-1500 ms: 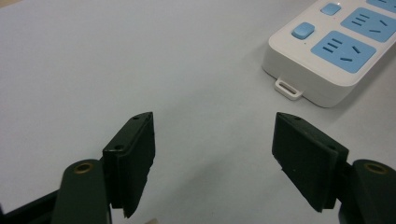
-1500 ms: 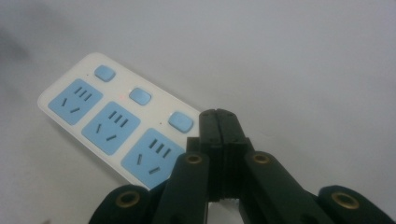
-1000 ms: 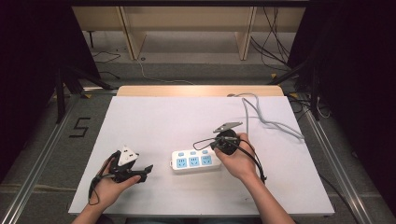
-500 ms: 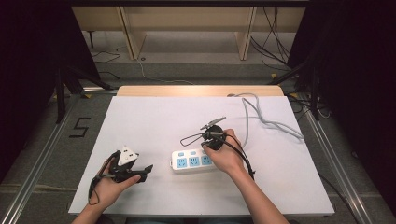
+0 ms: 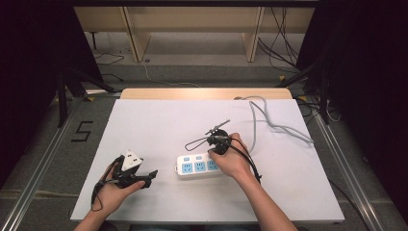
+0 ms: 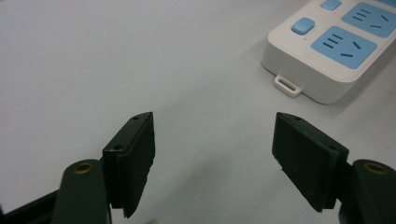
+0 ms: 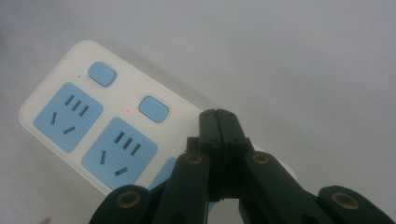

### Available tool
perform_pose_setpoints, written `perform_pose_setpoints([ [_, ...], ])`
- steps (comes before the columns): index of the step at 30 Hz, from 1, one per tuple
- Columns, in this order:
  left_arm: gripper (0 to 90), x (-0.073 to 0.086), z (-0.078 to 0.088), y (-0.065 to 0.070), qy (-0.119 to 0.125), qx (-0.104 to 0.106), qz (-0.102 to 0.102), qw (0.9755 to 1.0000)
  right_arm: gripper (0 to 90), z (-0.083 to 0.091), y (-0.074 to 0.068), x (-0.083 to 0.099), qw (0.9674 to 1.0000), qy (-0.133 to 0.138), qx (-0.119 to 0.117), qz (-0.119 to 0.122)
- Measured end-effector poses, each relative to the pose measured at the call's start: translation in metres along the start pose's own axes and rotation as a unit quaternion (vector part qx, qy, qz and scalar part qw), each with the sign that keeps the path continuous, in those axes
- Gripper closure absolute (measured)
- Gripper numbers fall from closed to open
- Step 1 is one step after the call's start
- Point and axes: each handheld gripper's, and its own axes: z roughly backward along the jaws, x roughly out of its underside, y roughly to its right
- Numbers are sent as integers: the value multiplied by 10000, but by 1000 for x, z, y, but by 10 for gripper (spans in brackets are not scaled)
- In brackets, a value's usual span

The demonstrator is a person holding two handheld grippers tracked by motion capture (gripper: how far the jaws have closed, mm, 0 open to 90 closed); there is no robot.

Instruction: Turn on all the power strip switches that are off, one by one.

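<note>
Strip [image 5: 199,166] lies left-right on counter [image 5: 159,120]; right claw [image 7: 218,116], closed & empty, has moved over its right end; left claw [image 6: 215,158] open.

Bare forearms, no sleeves in sight. Left gripper [image 6: 212,163]: two flat black rectangular pads [image 6: 133,158], small screw holes along the top edges, brass-ringed pivots behind — grey three-cornered plate [image 5: 131,160] on top. Right gripper [image 7: 219,123]: same black linkage bars, four brass-ringed pivots, thin black cable [image 5: 248,156] looping beside the hand [image 5: 233,161].
</note>
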Motion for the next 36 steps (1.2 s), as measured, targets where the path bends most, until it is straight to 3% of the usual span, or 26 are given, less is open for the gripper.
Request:
perform_pose_setpoints([
  [22, 299, 0, 0, 1, -6, -14, -38, 10000, 900, -3, -3, 0, 9999, -89, 132, -29],
  [27, 299, 0, 0, 0, -12, 1, 4, 10000, 900, 0, -2, 1, 10000, -24, 75, -11],
  [29, 299, 0, 0, 0, -8, 7, 10, 10000, 900, 3, -4, 1, 9999, 145, -51, -23],
  [32, 299, 0, 0, 0, -13, 3, -3, 10000, 900, 8, -5, -1, 9995, 301, -40, 2],
  [36, 299, 0, 0, 1, 6, -2, -4, 10000, 900, 10, -6, -4, 9996, 287, -7, 38],
])
